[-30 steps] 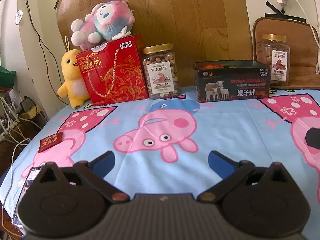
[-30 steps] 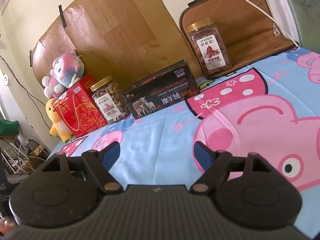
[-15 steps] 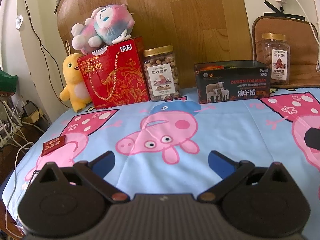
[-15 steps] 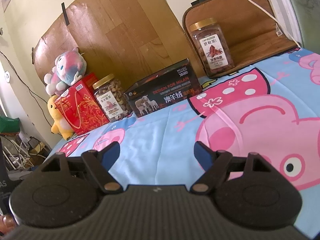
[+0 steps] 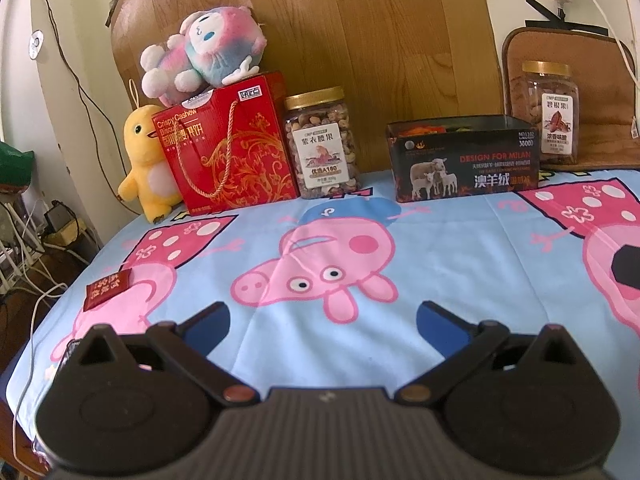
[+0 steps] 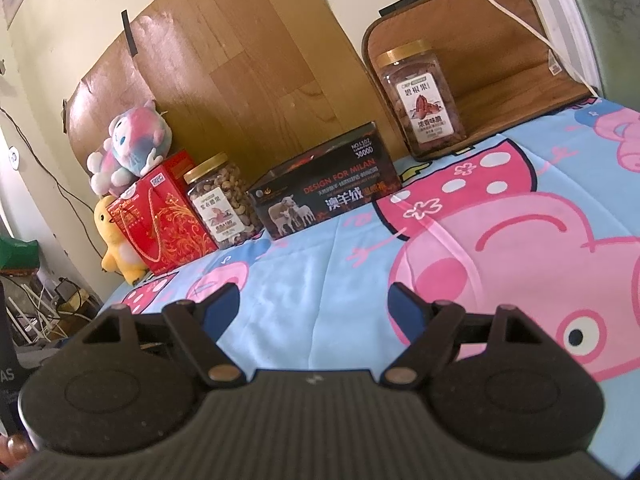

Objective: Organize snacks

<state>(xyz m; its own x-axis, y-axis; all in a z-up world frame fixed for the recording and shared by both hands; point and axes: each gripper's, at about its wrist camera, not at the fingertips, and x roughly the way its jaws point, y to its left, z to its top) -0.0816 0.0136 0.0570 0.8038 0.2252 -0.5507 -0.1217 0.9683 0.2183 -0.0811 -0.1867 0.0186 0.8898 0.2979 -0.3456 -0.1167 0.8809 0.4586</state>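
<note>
Along the back of the cartoon-pig cloth (image 5: 440, 248) stand a red cashew gift box (image 5: 228, 148), a gold-lidded jar of mixed nuts (image 5: 322, 144), an open black box (image 5: 464, 158) with snack packs inside, and a pecan jar (image 5: 552, 112). A small dark red snack packet (image 5: 107, 289) lies at the cloth's left edge. My left gripper (image 5: 323, 318) hovers open above the near cloth, nothing between its blue pads. In the right wrist view the same black box (image 6: 326, 202), nut jar (image 6: 222, 202) and pecan jar (image 6: 424, 98) show, and my right gripper (image 6: 314, 304) is open and empty.
A pink-blue plush (image 5: 204, 56) sits on the red box, with a yellow duck plush (image 5: 146, 164) beside it. A wooden board (image 5: 360, 32) leans on the wall behind. Cables (image 5: 28, 240) and clutter lie off the left edge. A brown mat (image 5: 600, 80) props behind the pecan jar.
Both views have shifted only slightly; the back-row items sit a little lower and to the right in the left wrist view. Both grippers stay open and empty.
</note>
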